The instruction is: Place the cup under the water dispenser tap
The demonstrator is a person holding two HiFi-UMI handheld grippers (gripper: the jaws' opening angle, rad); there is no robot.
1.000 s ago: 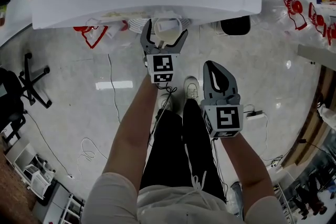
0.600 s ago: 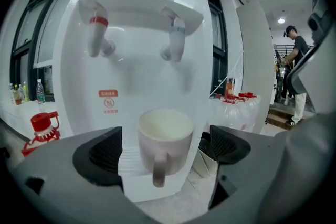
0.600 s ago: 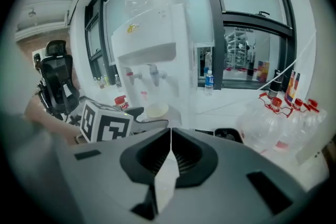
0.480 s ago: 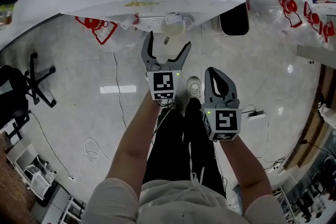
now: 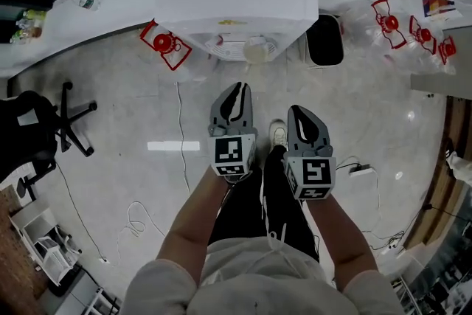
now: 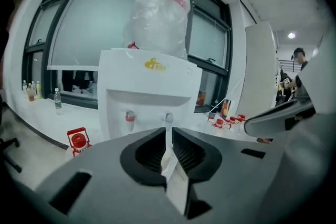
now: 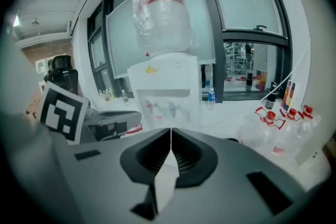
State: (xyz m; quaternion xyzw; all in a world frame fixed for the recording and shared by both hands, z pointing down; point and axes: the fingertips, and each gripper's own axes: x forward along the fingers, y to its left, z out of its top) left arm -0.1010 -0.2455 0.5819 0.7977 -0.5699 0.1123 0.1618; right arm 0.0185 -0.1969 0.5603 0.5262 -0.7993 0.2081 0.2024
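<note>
A pale, glossy stone floor (image 5: 125, 181) spreads under me, and dark-framed windows (image 6: 79, 34) stand behind the white, boxy water dispenser (image 5: 236, 4). One plastic-wrapped bottle (image 6: 160, 8) stands on top of the dispenser, and one black bin (image 5: 324, 40) is just beside it on its right. Two taps show on the dispenser's front, a red one (image 6: 129, 117) and a pale one (image 6: 168, 117). One cup (image 5: 256, 52), small, round and cream-coloured, sits in the dispenser's recess below the taps. I cannot tell which tap it is under, and it is free of both my tools.

I hold two grey grippers, well short of the dispenser. My left gripper (image 5: 237, 88) is closing, its ribbed black pads almost together with nothing between them. Half a second ago they forked wide just in front of the cup. My right gripper (image 5: 296, 111) is pressed together and empty, as it was then. Each carries one cube (image 5: 229, 153) with black-and-white square markers.
</note>
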